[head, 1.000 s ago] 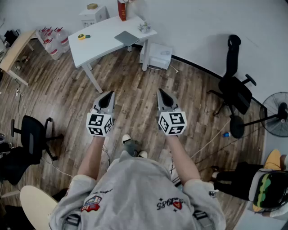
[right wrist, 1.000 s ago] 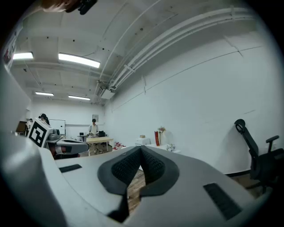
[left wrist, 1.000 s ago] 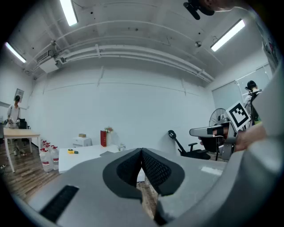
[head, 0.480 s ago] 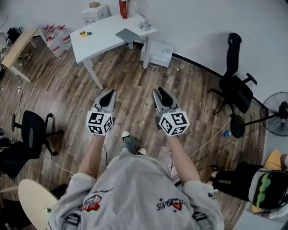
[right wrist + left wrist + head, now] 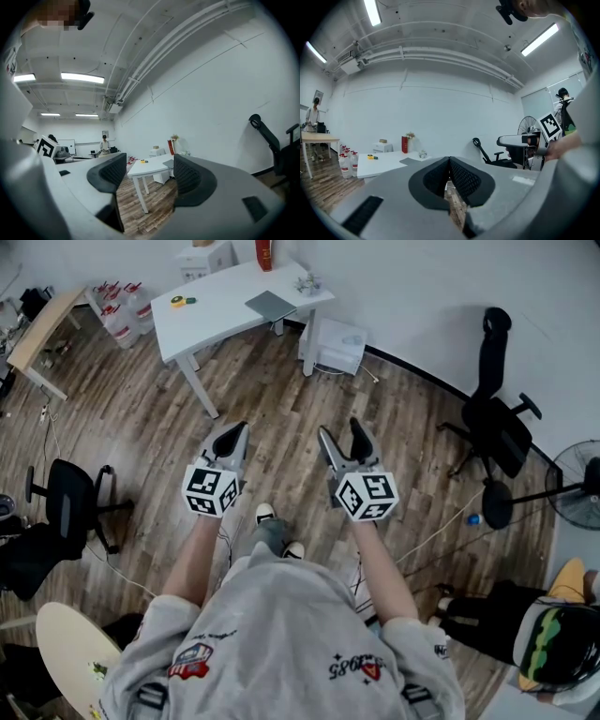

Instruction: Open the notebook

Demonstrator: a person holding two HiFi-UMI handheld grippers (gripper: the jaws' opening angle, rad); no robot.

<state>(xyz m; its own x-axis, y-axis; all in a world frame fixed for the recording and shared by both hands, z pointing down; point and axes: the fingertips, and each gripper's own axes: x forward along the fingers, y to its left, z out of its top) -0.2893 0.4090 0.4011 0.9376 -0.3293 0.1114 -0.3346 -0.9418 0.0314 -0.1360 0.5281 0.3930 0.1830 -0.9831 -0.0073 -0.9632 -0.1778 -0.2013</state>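
The grey notebook (image 5: 270, 304) lies closed on the white table (image 5: 211, 315) far ahead, also seen as a flat grey slab (image 5: 411, 161) in the left gripper view and the notebook (image 5: 168, 162) in the right gripper view. My left gripper (image 5: 234, 431) is held level over the wooden floor, well short of the table, its jaws shut with nothing between them (image 5: 449, 160). My right gripper (image 5: 341, 430) is beside it, its jaws opening wide, with only the distant table (image 5: 147, 167) showing in the gap.
On the table are a red box (image 5: 265, 253), a yellow tape roll (image 5: 176, 302) and a small cluster (image 5: 307, 282). A white unit (image 5: 339, 341) stands beside it. Black chairs (image 5: 494, 418) (image 5: 67, 517), a fan (image 5: 579, 486), bottles (image 5: 117, 307) and a wooden desk (image 5: 37, 329) ring the floor.
The right gripper's jaws went from shut to wide apart. Both grippers advanced a little toward the table as the person stepped forward. The left jaws stayed shut.
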